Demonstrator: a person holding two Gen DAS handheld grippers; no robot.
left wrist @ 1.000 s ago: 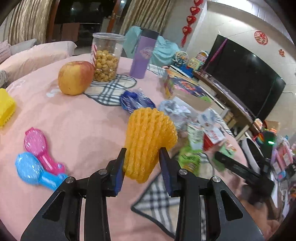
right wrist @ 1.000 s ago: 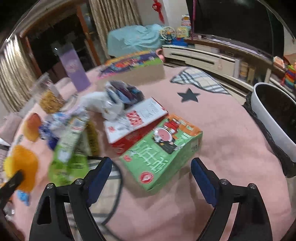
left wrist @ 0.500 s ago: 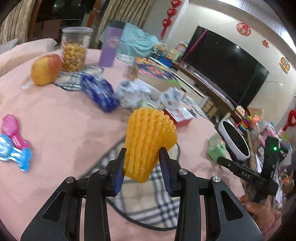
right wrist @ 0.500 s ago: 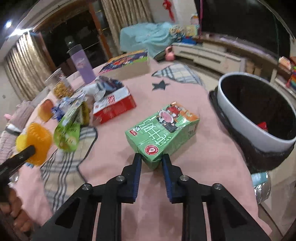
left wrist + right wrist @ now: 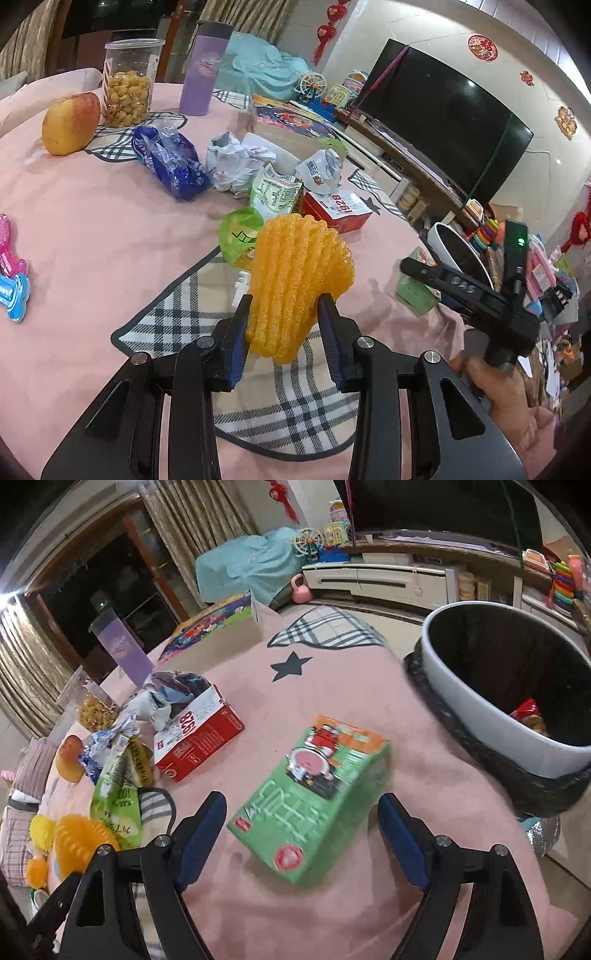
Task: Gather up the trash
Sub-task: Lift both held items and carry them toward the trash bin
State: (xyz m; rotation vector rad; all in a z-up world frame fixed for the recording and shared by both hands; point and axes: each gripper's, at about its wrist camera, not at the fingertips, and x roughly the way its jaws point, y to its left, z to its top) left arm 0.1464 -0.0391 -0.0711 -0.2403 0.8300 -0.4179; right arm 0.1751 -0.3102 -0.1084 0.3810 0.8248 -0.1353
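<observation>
Left gripper (image 5: 282, 317) clamps ribbed orange foam net (image 5: 295, 280). Right gripper (image 5: 303, 827), angled downward, jaws opening around glossy green carton (image 5: 314, 797), untouched.

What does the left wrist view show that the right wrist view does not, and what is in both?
Only left wrist view: the blue and pink toys and the person's hand under the right gripper.

Only right wrist view: the inside of the bin with a red wrapper.

Both: the orange foam net clamped by the left gripper, the green carton, the red box, the apple.
</observation>
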